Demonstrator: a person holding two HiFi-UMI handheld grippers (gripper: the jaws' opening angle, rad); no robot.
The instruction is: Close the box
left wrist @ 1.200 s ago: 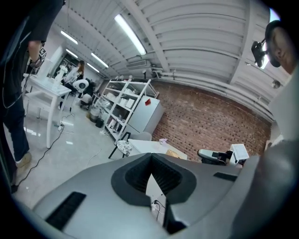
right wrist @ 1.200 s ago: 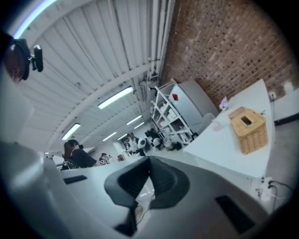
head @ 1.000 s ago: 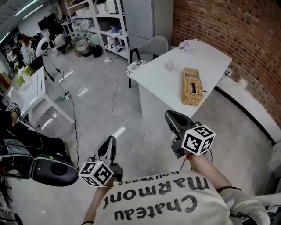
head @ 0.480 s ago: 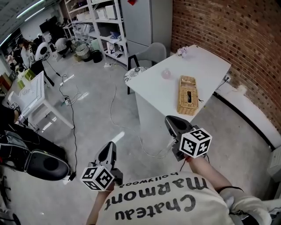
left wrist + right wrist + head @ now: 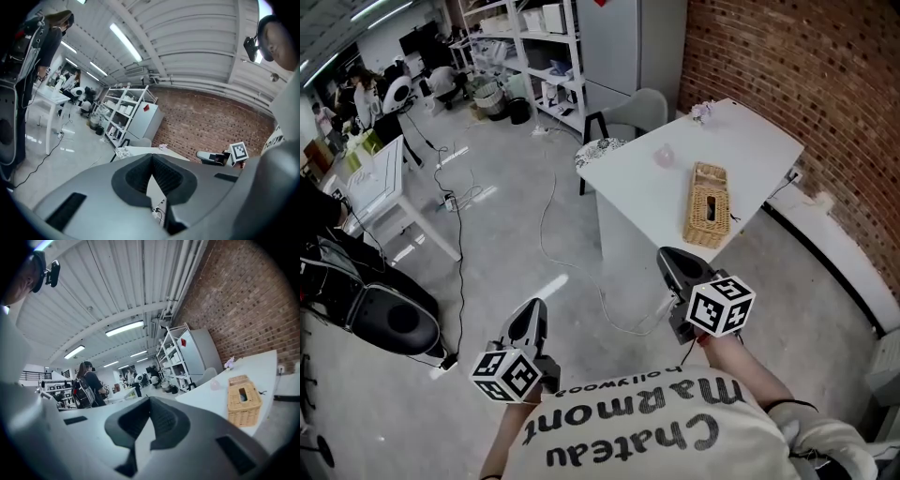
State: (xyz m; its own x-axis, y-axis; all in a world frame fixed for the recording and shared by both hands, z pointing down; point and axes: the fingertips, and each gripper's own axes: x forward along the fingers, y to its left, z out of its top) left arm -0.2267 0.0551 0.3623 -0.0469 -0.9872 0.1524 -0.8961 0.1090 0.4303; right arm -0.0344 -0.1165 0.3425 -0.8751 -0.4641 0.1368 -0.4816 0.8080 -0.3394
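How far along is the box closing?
Done: nothing visible. The wicker box sits on the white table, with nothing touching it. In hand: nothing. The left hand-held gripper and right hand-held gripper have jaws together, empty, and are held short of the table. Left: reach the box and close it. Whether its lid is up can't be told from here.

Box (image 5: pixel 709 204) on the table (image 5: pixel 755 141), chair (image 5: pixel 642 108) beyond, shelving (image 5: pixel 534 47) farther left
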